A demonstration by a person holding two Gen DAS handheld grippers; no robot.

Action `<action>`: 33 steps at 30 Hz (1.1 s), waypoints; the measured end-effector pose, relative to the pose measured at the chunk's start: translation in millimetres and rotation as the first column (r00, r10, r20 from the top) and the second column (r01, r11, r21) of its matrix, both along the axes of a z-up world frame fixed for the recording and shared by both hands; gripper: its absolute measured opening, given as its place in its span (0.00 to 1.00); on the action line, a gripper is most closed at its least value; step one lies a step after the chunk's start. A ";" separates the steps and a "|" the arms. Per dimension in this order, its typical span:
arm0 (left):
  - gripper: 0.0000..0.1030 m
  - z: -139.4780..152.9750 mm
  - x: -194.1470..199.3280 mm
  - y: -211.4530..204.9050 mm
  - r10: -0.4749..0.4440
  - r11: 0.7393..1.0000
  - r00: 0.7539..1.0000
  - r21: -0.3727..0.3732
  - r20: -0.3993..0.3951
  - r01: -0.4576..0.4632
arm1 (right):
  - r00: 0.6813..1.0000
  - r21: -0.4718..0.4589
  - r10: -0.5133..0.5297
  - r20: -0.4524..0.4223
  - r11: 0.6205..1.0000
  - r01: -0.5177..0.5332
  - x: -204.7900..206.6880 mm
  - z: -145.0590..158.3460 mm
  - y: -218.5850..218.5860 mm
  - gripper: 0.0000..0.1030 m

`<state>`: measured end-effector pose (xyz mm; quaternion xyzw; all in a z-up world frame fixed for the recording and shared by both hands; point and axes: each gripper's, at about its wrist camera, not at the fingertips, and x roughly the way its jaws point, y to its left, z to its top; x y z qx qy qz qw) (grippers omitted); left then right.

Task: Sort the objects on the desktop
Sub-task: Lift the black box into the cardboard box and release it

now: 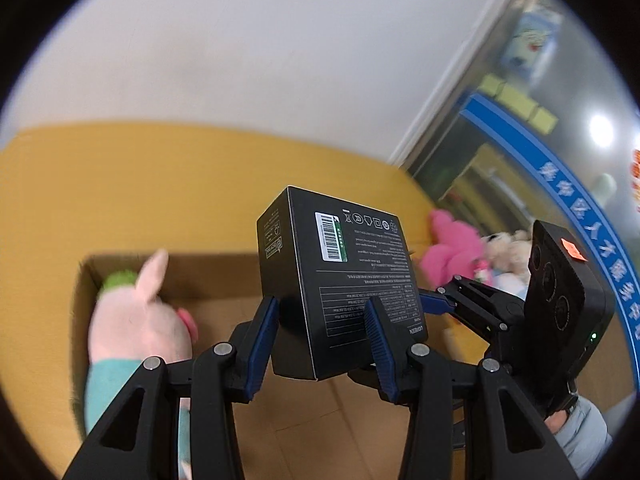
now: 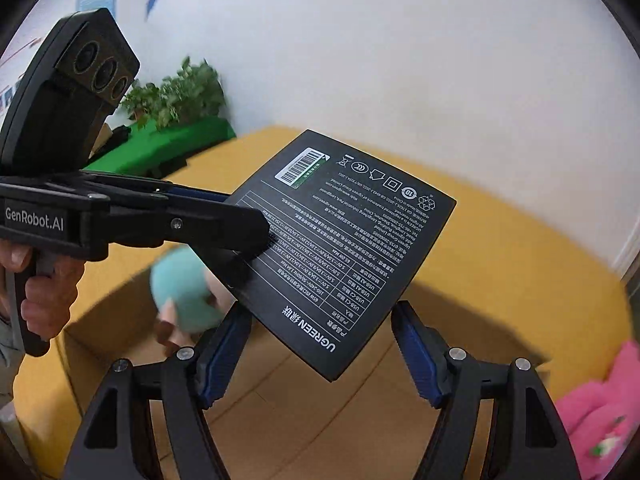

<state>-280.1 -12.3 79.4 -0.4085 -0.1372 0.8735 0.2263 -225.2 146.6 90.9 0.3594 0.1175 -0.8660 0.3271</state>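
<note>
My left gripper (image 1: 322, 336) is shut on a black UGREEN box (image 1: 336, 276) and holds it above an open cardboard box (image 1: 224, 276). The black box also shows in the right wrist view (image 2: 340, 248), with the left gripper (image 2: 256, 236) clamped on its left edge. My right gripper (image 2: 320, 352) is open and empty, just below and around the black box's lower corner without touching it; it shows at the right of the left wrist view (image 1: 444, 300). A pink pig plush (image 1: 140, 320) in a teal shirt lies in the cardboard box (image 2: 328, 412).
The yellow table (image 1: 160, 188) carries the cardboard box. A pink plush (image 1: 452, 252) and a cream plush (image 1: 508, 252) lie to the right of it; the pink plush shows at the right wrist view's lower right (image 2: 600, 404). A white wall stands behind; plants (image 2: 176, 96) stand at far left.
</note>
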 end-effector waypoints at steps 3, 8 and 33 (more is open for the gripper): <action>0.42 -31.6 -19.0 2.1 0.027 1.000 0.996 -0.008 0.085 -0.027 | 0.997 0.000 -0.008 0.076 1.000 0.008 -32.2 -32.3 -3.3 0.69; 0.42 -70.8 -37.5 7.9 0.072 0.995 0.975 -0.077 0.210 -0.057 | 0.979 0.028 -0.006 0.205 1.000 0.001 -61.7 -82.7 -14.4 0.69; 0.80 67.0 223.7 -6.0 0.149 0.939 0.910 -0.233 -0.386 -0.253 | 0.959 -0.092 -0.272 -0.076 0.960 0.264 174.0 46.8 66.6 1.00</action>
